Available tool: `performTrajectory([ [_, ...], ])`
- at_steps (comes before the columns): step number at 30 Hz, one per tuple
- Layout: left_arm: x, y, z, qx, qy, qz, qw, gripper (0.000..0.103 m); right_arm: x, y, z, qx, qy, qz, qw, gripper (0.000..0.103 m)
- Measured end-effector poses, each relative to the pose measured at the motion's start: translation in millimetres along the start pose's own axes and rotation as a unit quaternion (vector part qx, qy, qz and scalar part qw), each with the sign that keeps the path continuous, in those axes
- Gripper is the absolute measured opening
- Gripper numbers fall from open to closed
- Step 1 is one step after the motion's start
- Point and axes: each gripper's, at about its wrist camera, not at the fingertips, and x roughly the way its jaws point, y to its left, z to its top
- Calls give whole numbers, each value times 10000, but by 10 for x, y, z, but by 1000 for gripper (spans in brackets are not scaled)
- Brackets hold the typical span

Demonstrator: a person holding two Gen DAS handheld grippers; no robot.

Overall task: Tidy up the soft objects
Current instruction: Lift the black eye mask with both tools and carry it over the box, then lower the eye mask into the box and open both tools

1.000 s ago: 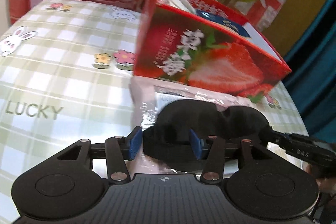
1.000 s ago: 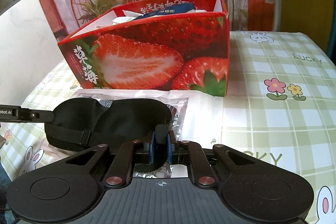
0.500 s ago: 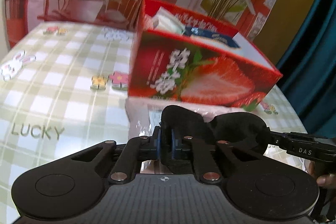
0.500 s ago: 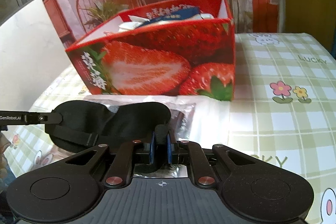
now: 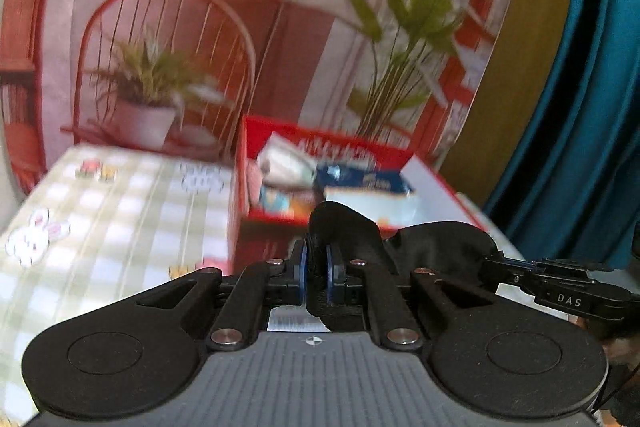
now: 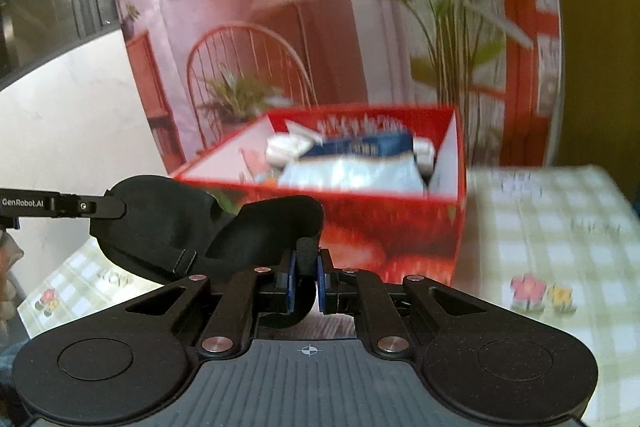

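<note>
Both grippers clamp one black eye mask (image 5: 436, 243), held in the air on the near side of the red box (image 6: 384, 227). Left gripper (image 5: 316, 267) pinches its left end, right gripper (image 6: 306, 273) its right end. Mask hangs between them, level with the box's near rim. Box stands on the checked table (image 6: 560, 227); bare cloth right of it and left of it. Inside: blue packet (image 6: 360, 145), white soft packs (image 5: 286, 163); contents blurred.
</note>
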Motion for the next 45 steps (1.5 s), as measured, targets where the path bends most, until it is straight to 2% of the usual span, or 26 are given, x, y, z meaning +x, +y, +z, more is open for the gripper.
performTrajectory([
  [8, 159, -165, 409, 300, -362, 24, 9989, 10, 20, -20, 441, -344, -423, -167, 9984, 10],
  [15, 568, -263, 694, 548, -401, 197, 9975, 10, 301, -165, 715, -441, -452, -475, 9969, 9],
  [18, 777, -253, 783, 633, -287, 274, 9972, 10, 479, -197, 790, -544, -359, -595, 9961, 9],
  [21, 1033, -220, 836, 661, 41, 251, 9975, 10, 661, -230, 828, -621, -192, -689, 9955, 9],
  [26, 1362, -163, 743, 775, 626, 255, 9947, 10, 942, -303, 795, -573, 337, -732, 9951, 9],
  [30, 1537, -104, 633, 753, 920, 279, 9925, 10, 1126, -357, 728, -533, 676, -787, 9932, 9],
  [35, 1686, -41, 582, 755, 1120, 337, 9903, 10, 1260, -420, 695, -328, 892, -799, 9923, 9],
  [45, 1722, -33, 552, 869, 1111, 360, 9894, 11, 1327, -502, 670, -191, 958, -850, 9916, 10],
])
